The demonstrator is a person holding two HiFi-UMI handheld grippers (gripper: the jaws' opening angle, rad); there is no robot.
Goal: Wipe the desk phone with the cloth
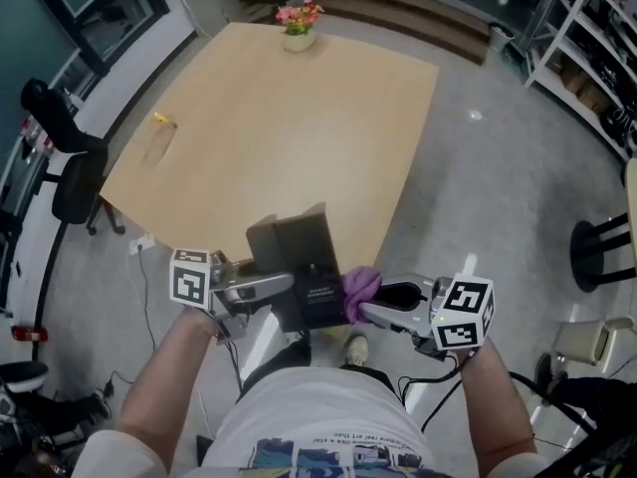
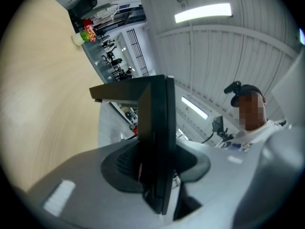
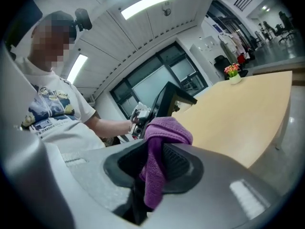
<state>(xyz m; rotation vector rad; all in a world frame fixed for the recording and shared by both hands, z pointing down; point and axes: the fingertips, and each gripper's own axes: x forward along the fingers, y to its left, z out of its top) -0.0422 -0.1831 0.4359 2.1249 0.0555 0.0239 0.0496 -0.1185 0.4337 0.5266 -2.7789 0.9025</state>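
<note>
The black desk phone (image 1: pixel 299 267) is held up off the table, at its near edge in front of the person. My left gripper (image 1: pixel 284 287) is shut on the phone's left side; in the left gripper view the phone (image 2: pixel 157 142) stands edge-on between the jaws of the left gripper (image 2: pixel 155 168). My right gripper (image 1: pixel 366 309) is shut on a purple cloth (image 1: pixel 360 287), and the cloth lies against the phone's right side. In the right gripper view the cloth (image 3: pixel 159 142) hangs bunched from my right gripper (image 3: pixel 152 168), with the phone (image 3: pixel 164 101) just behind it.
The wooden table (image 1: pixel 269 118) carries a flower pot (image 1: pixel 299 26) at its far edge and a small yellow item (image 1: pixel 162 120) at the left. A black chair (image 1: pixel 70 157) stands left, a stool (image 1: pixel 602 247) right, shelves (image 1: pixel 587 38) at the far right.
</note>
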